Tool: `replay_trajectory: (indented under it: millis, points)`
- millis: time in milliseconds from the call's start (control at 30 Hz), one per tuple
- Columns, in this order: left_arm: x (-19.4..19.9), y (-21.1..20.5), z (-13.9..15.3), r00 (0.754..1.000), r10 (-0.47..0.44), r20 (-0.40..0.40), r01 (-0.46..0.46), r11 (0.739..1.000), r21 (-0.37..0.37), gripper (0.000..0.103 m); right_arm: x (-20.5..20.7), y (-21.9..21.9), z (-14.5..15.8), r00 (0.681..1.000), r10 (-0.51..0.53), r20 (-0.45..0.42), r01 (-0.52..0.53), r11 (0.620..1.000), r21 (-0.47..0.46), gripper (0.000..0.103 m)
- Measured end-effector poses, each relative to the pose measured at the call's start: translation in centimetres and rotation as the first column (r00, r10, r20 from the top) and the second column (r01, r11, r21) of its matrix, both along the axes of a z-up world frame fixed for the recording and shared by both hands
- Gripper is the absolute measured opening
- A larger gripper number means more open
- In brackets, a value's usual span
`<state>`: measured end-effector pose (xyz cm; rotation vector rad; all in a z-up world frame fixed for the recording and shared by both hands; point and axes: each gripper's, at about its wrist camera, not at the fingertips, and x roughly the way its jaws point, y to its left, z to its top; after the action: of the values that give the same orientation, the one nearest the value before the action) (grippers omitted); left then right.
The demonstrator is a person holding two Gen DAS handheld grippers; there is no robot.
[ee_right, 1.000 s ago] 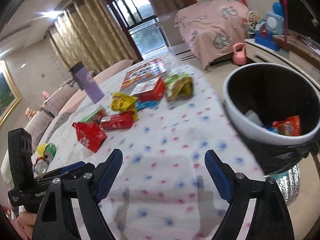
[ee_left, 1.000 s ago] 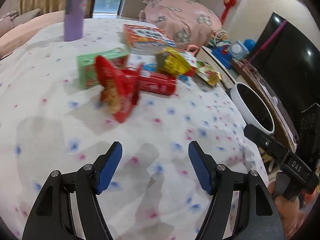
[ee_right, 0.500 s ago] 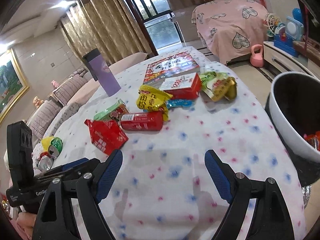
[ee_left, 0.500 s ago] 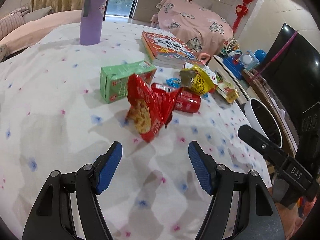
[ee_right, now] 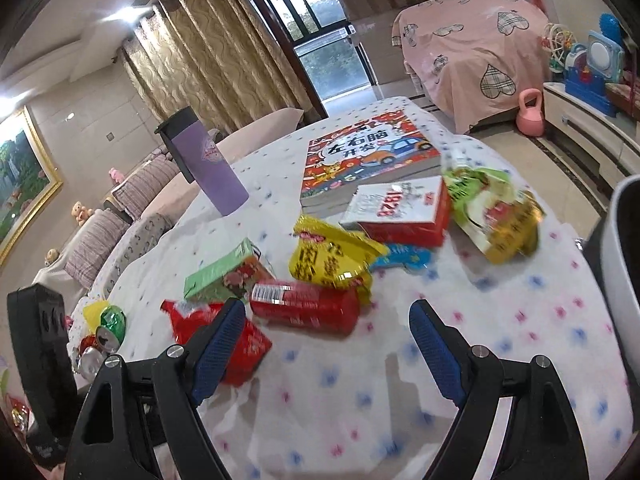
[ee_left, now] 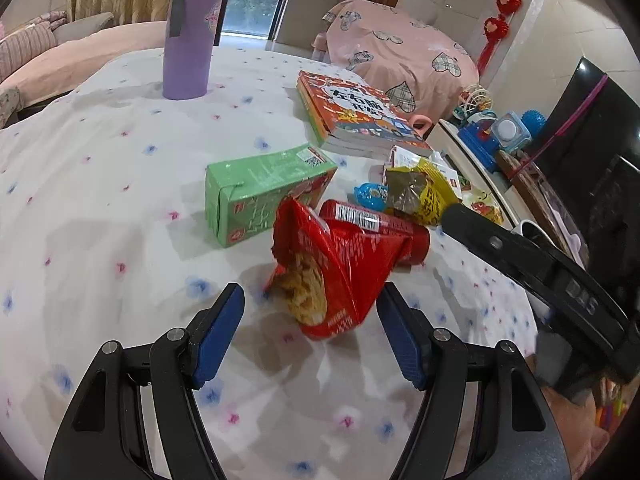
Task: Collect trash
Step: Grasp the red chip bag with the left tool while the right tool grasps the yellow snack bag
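Red snack bag [ee_left: 340, 268] stands crumpled on the tablecloth [ee_left: 100, 200], just ahead of left gripper [ee_left: 310, 332], jaws wide, empty. Step: lining up the grab. Next: ease fwd, close on bag w/o crushing. Right gripper [ee_right: 328, 344] also wide, empty, near red can [ee_right: 308, 308].

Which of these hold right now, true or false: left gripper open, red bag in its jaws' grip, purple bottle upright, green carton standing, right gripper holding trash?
1. Left gripper is open. True.
2. It grips the red bag. False: the bag sits between the open jaws, ungripped.
3. Purple bottle stands upright. True.
4. Green carton stands upright. False: it lies on its side.
5. Right gripper holds trash. False: open, empty.
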<state>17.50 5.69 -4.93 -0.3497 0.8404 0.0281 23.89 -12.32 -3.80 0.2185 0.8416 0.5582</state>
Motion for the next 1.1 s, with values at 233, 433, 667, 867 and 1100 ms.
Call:
replay_trajectory:
  millis: [233, 433, 667, 867, 1100]
  points:
    - [0.8, -0.4, 0.0, 0.998, -0.065, 0.011, 0.065, 0.998, -0.023, 0.024, 2.8, 1.2, -0.9, 1.000, 0.010, -0.026, -0.010, 1.000, 0.000, 0.058]
    - [0.4, -1.2, 1.0, 0.996, -0.086, 0.027, 0.086, 0.996, -0.015, 0.011, 3.0, 0.7, -1.4, 0.999, 0.000, -0.035, -0.001, 1.000, -0.023, 0.029]
    - [-0.8, -2.8, 3.1, 0.988, -0.131, 0.081, 0.134, 0.990, -0.033, 0.010, 0.5, -2.5, 0.0, 0.999, -0.036, -0.005, 0.036, 0.999, -0.007, 0.028]
    - [-0.8, -6.4, 3.6, 0.974, -0.210, 0.090, 0.214, 0.976, -0.041, 0.010, -2.1, -6.9, 0.9, 0.996, -0.093, -0.001, 0.093, 0.996, 0.008, 0.028]
    - [-0.4, -11.1, 4.1, 0.951, -0.297, 0.090, 0.301, 0.953, -0.038, 0.010, -4.6, -12.4, 2.4, 0.983, -0.181, 0.018, 0.180, 0.983, 0.021, 0.028]
